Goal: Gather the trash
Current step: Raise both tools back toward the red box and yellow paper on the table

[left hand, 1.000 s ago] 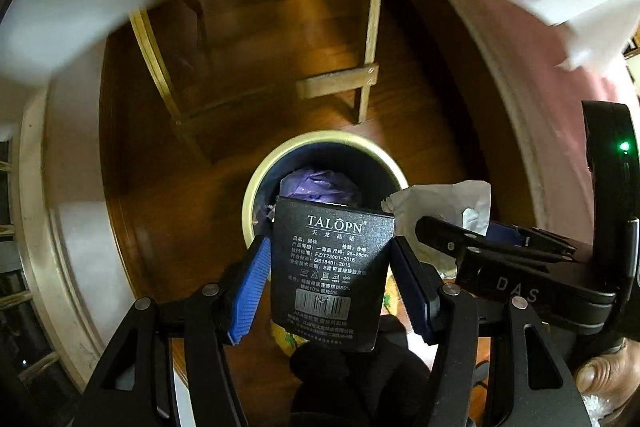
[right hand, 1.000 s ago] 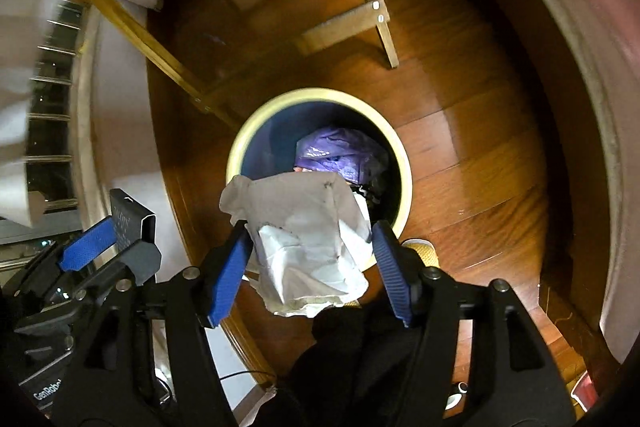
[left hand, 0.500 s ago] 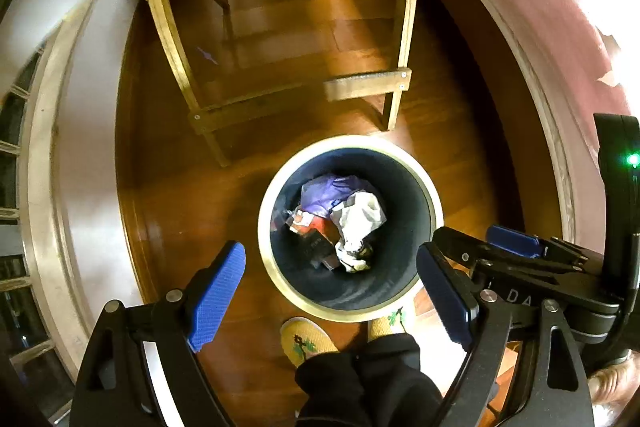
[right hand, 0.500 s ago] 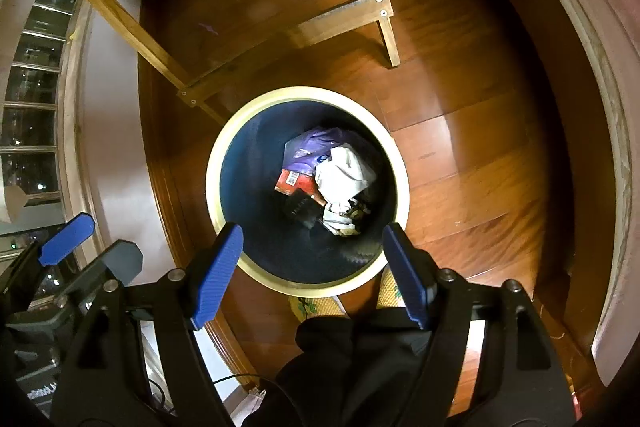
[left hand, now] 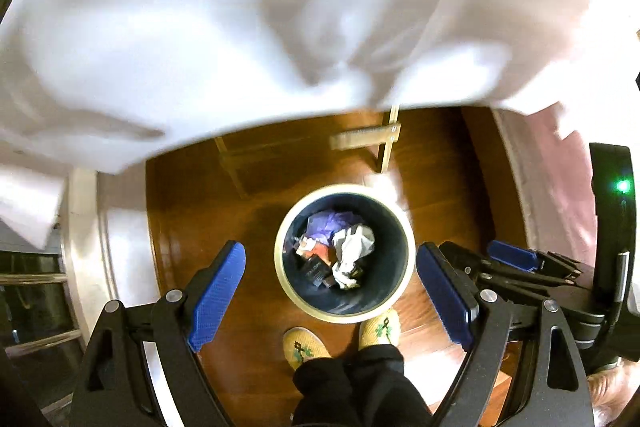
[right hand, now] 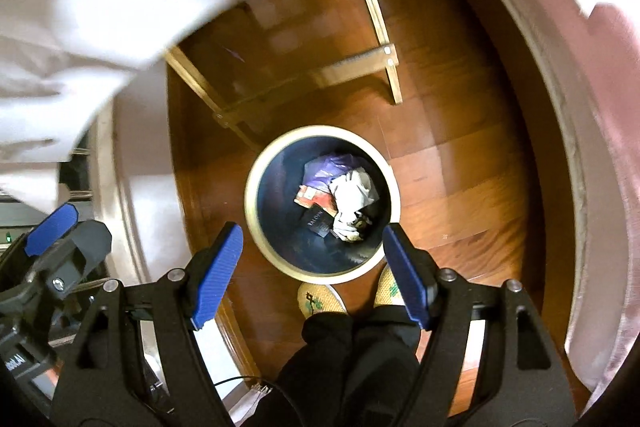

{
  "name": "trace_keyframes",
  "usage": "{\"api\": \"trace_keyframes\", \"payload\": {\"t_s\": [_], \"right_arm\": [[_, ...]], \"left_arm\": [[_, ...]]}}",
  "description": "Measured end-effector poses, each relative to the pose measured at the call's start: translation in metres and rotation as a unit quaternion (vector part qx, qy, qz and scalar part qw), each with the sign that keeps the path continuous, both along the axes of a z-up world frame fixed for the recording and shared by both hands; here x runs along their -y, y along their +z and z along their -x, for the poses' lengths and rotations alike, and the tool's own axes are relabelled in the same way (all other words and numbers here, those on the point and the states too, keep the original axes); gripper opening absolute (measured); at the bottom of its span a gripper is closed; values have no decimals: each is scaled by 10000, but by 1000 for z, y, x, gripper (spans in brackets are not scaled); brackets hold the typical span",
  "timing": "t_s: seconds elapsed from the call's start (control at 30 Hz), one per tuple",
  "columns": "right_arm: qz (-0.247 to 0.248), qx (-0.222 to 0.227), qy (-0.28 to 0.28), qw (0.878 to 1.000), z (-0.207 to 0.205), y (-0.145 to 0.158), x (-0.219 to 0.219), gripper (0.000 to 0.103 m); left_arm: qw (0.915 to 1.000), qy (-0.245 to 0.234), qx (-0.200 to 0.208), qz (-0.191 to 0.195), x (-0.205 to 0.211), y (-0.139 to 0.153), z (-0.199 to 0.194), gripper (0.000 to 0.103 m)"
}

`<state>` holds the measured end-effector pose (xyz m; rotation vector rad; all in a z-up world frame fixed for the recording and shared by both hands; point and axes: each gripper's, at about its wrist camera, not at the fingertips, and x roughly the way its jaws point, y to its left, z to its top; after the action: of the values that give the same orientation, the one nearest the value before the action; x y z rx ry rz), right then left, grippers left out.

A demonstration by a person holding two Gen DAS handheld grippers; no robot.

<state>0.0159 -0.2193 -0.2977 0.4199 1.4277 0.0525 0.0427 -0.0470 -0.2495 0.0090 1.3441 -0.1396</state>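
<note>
Both grippers (left hand: 330,295) (right hand: 314,275) — agape above bin (left hand: 404,227)

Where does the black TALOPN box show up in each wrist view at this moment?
Left wrist view: the black box lies inside the trash bin, lower left of its contents, beside the crumpled white paper.
Right wrist view: the box lies in the bin, just below centre, left of the paper.
Shared landmark: the bin's cream rim, with both slippers just below it.

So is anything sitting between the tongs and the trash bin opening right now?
Nothing visible does. Both the left tongs and right tongs hang open and empty above the bin, whose mouth is uncovered, with the crumpled paper and black box already inside.
</note>
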Motion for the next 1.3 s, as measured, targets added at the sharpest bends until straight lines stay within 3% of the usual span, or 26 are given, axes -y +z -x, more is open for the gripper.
{"api": "trace_keyframes", "payload": {"t_s": [0.4,0.63,0.8,1.07,1.3], "right_arm": [[-172,856,693,9938,-12,173,-1,70],[-248,1734,1179,9774,-26,272,-2,70],[-302,2188,1477,9641,-41,317,-9,70],[-308,2695,1786,9458,-84,360,-39,70],[-350,2598,1571,9521,-169,361,-75,70]], "left_arm": [[9939,283,1068,-36,3,180,5,89],[9850,548,1632,-140,-9,274,8,89],[9762,806,1988,-309,-22,326,3,89],[9691,1200,2130,-313,-55,363,-28,89],[9708,1238,2050,-149,-95,351,-90,89]]}}
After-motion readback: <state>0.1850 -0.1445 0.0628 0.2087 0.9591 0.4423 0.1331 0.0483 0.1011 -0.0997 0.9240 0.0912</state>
